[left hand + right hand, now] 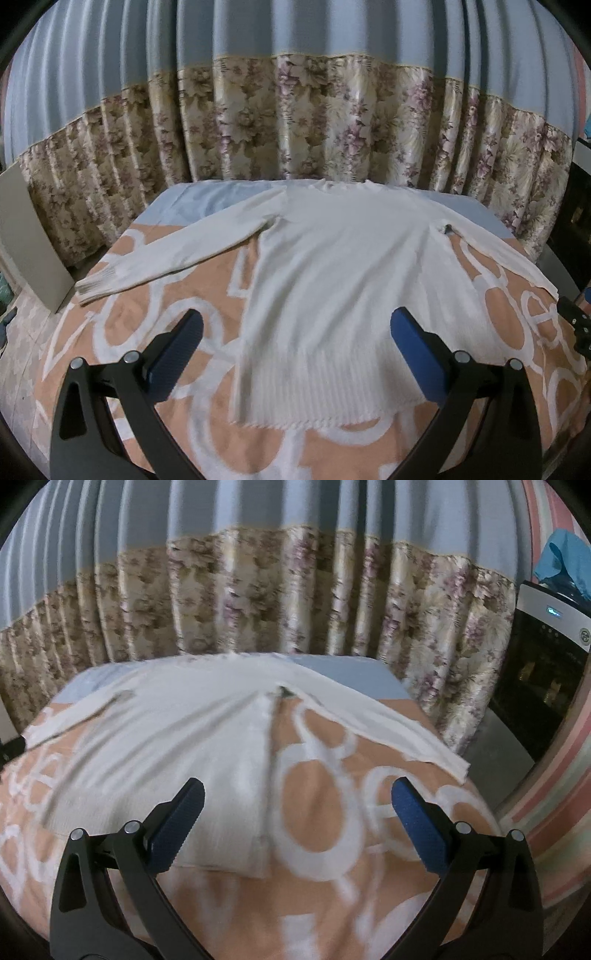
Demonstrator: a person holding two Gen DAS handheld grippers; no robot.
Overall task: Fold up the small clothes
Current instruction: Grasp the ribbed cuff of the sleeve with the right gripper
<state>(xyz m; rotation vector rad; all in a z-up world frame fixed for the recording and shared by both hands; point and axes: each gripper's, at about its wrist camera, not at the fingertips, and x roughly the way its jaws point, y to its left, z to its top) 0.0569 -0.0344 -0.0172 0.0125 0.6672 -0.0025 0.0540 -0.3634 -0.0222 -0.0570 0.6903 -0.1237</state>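
We see no containers. A white long-sleeved knitted sweater (332, 280) lies flat, sleeves spread, on the peach-and-white patterned cloth (155, 317) ahead of our left gripper (295, 354), jaws spread, empty. Our right gripper (297, 827) hangs spread over the sweater's (177, 760) hem corner.

white sweater (332, 280) lies flat on patterned blanket (177, 317); left claw (295, 350) gapes above hem.
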